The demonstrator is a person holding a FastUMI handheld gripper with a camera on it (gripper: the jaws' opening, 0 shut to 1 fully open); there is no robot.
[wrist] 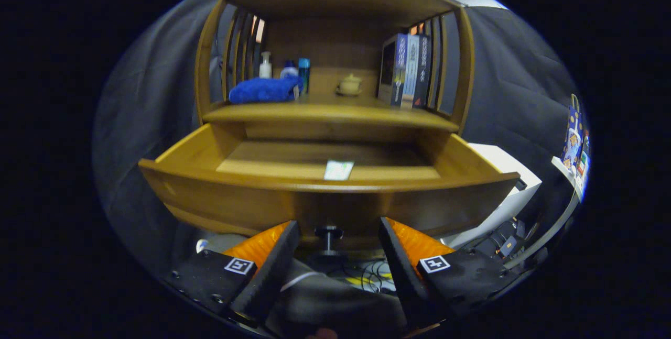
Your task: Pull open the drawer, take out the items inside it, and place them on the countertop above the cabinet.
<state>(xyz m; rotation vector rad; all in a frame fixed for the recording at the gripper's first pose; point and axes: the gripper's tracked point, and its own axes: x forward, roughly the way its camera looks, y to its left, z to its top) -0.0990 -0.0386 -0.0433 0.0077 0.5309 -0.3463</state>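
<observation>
Up close, the hand-held gripper [333, 242] gapes wide, holding nothing, its fingers flanking the drawer knob [328, 234]. Beyond, the wooden drawer [325, 200] stands open, a small card [338, 170] inside.

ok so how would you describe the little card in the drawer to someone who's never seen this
Find the wooden cabinet with its wide wooden drawer pulled open, just ahead of the open hand-held gripper. On the drawer's bare floor, near the front wall and above the black knob, lies a small pale rectangular card. It is the one flat, light-coloured thing inside the drawer.
</observation>
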